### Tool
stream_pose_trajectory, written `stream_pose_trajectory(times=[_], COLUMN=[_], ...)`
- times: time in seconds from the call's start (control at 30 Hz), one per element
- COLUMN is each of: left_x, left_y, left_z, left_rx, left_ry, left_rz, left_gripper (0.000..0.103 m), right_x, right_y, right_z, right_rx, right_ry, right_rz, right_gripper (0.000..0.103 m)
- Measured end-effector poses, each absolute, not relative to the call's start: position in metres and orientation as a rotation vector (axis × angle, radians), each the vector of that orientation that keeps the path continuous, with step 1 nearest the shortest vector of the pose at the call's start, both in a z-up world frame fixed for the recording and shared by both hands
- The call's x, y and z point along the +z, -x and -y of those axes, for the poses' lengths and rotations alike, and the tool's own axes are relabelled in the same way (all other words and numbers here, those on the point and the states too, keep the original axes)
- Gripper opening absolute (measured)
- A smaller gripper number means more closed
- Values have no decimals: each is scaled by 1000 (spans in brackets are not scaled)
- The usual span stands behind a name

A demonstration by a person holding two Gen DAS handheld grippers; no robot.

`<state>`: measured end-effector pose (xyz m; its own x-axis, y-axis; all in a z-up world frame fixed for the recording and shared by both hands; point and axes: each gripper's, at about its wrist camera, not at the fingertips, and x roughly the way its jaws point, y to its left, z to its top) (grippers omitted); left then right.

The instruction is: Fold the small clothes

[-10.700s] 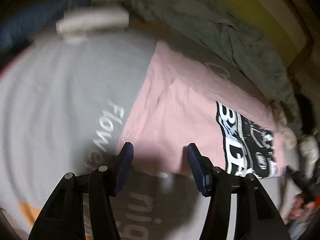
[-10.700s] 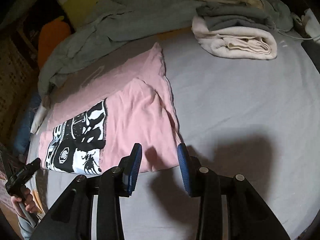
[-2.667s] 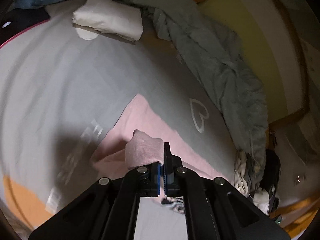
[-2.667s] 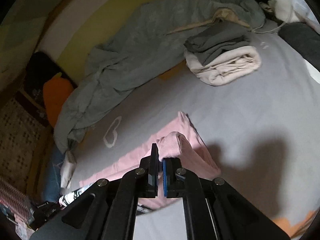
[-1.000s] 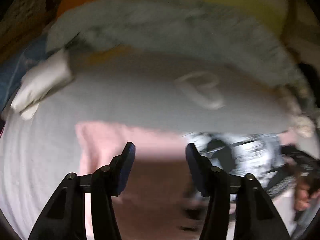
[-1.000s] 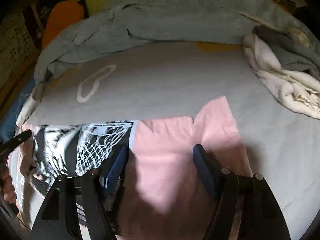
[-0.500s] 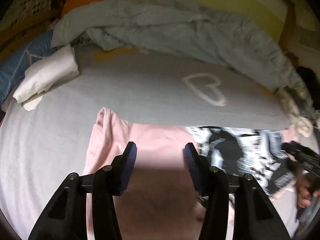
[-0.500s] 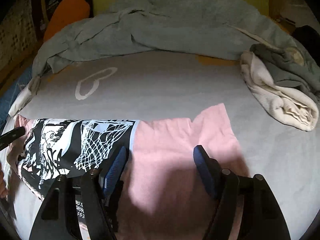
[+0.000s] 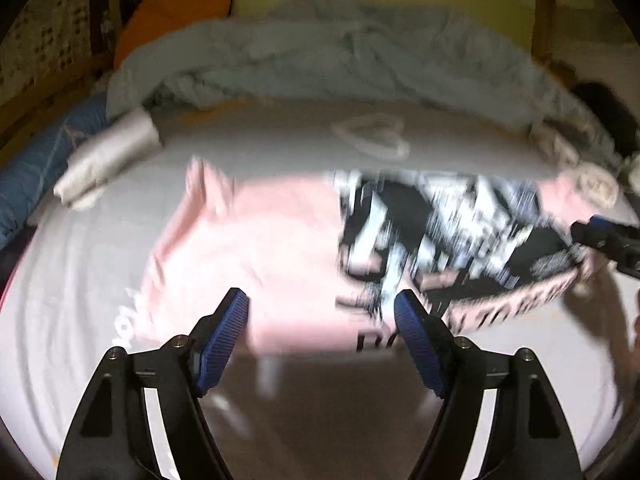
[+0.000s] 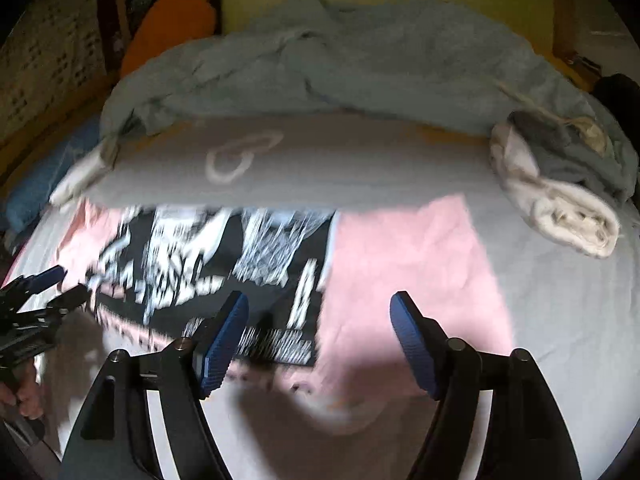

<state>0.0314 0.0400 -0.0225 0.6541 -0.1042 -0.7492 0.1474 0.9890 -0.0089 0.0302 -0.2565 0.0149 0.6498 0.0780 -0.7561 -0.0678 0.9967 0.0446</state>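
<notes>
Grey bedsheet (image 10: 568,320) fills both views; left gripper (image 9: 322,334) and right gripper (image 10: 318,332) gape wide, empty, above the pink printed T-shirt (image 10: 404,264) at 12 o'clock; rumpled grey-blue blanket (image 10: 360,68) beyond

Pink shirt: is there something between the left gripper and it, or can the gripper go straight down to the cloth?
Nothing visible stands between them. The left gripper is open over the near edge of the pink shirt, and only grey sheet lies around it. The picture is blurred.
</notes>
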Motion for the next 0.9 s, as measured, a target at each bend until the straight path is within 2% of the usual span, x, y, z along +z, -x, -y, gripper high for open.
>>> stream_pose_trajectory(times=[0.17,0.37,0.47,0.53,0.73,0.9], left_x=[-39,-36,-25,-24,-45,-46], left_y=[-18,-18,-19,-18,-25,-26], left_z=[-39,-50,-67,-84,-129,-145], left_rx=[-120,-149,-182,-250,-239,-103], left_ry=[-82,-13,184,414,830,883], left_rz=[-882,-894,-937,-980,-996,-852], left_gripper=[80,80,80,80,80,79], right_x=[-9,-20,-6,11,41,46], right_y=[-33,-25,-22,-13,4,10], right_z=[245,233,235,235,231,228], right_rx=[88,37,50,68,121,138], right_ry=[62,148,110,87,64,59], right_rz=[-950,-901,-879,-801,-694,-681], right_gripper=[76,78,78,78,79,79])
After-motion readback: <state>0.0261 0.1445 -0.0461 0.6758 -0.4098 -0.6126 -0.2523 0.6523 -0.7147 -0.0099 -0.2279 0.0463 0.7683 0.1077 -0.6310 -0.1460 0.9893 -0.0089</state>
